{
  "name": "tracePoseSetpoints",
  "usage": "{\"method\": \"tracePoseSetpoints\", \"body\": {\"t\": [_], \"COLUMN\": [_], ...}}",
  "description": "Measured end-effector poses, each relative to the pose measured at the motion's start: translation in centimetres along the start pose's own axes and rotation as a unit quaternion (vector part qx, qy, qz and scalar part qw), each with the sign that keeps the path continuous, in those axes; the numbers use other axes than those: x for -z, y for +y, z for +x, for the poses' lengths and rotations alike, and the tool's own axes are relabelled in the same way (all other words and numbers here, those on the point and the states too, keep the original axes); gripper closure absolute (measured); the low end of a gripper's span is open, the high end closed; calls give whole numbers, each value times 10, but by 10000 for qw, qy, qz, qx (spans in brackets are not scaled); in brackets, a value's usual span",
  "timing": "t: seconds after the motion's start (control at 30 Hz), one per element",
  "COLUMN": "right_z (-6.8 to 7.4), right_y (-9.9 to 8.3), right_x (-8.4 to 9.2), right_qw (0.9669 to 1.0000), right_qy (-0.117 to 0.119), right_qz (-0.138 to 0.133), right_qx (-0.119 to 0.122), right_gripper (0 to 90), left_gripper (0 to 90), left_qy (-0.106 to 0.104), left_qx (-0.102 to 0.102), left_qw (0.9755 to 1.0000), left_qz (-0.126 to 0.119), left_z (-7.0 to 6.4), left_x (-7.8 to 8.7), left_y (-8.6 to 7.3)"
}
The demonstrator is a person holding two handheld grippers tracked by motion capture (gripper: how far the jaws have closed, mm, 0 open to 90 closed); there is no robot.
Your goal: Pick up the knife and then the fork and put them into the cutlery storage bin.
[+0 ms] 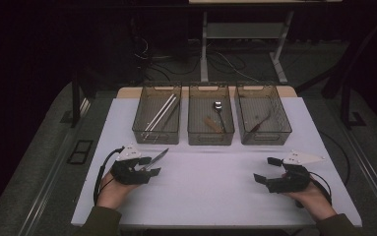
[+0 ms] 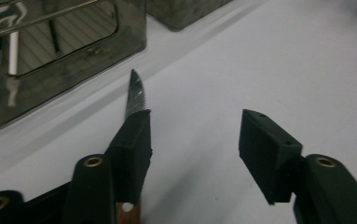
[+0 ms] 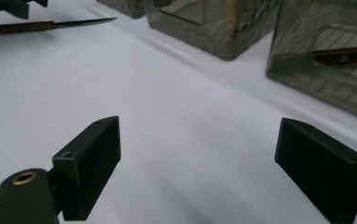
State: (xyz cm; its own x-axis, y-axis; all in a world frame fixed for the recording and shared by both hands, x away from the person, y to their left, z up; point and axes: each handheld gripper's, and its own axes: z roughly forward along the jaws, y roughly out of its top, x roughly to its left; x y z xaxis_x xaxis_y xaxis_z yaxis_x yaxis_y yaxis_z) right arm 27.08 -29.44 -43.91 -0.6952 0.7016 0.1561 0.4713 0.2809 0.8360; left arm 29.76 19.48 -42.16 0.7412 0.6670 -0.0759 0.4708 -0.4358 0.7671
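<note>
Serrated knife (image 2: 134, 92), wooden handle: on the table beside the left gripper's (image 2: 195, 135) left jaw, ungripped, jaws half-open. Right gripper (image 3: 197, 154) wide, empty. Sorting unfinished (three bins (image 1: 157, 113) beyond already hold cutlery); pickup and binning remain.

1. The left tool (image 1: 149, 166) is matte black, with a pale grey three-cornered plate on top and a black cable looping back past the wrist.
2. The right tool (image 1: 267, 169) is the same build, with the same plate and cable.
3. Each jaw ends in a blocky black pad with small screw holes; brass-coloured rivets sit at the pivots.
4. Both sleeves are olive green.
</note>
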Motion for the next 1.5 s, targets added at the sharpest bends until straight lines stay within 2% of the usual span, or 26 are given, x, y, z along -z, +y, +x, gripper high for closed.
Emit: {"method": "tracePoseSetpoints", "body": {"t": [0.1,0.23,0.4,0.53,0.6,0.93,1.0,1.17,1.23,1.33,1.5], "right_z": [5,8,7,8,8,8,8,9,9,8,10], "right_y": [-4,-4,-5,-5,-5,-5,-5,-4,-3,-2,0], "right_x": [-3,-4,-5,-7,-8,-7,-8,-8,-7,-6,-8], "right_qw": [9999,9997,9996,9994,9993,9993,9992,9991,9992,9994,9995], "right_qy": [57,90,77,74,82,96,101,147,195,253,288], "right_qz": [138,186,228,266,287,270,276,311,297,188,120], "right_qx": [62,137,168,202,240,254,264,266,202,128,35], "right_gripper": [140,140,140,140,141,140,141,141,140,140,141], "left_gripper": [521,611,636,663,676,761,763,766,766,766,765], "left_qy": [116,189,292,297,315,311,326,311,198,187,117], "left_qx": [1,134,190,196,234,227,142,285,346,243,52], "left_qw": [9999,9995,9988,9975,9970,9974,9974,9972,9974,9979,9994], "left_qz": [116,231,341,610,668,611,628,624,595,579,328], "left_z": [6,15,22,25,26,26,25,26,25,18,0], "left_x": [2,4,-2,-9,-9,-8,-8,-8,-8,-8,-7], "left_y": [-4,-10,-12,-15,-16,-21,-20,-19,-18,-13,3]}}
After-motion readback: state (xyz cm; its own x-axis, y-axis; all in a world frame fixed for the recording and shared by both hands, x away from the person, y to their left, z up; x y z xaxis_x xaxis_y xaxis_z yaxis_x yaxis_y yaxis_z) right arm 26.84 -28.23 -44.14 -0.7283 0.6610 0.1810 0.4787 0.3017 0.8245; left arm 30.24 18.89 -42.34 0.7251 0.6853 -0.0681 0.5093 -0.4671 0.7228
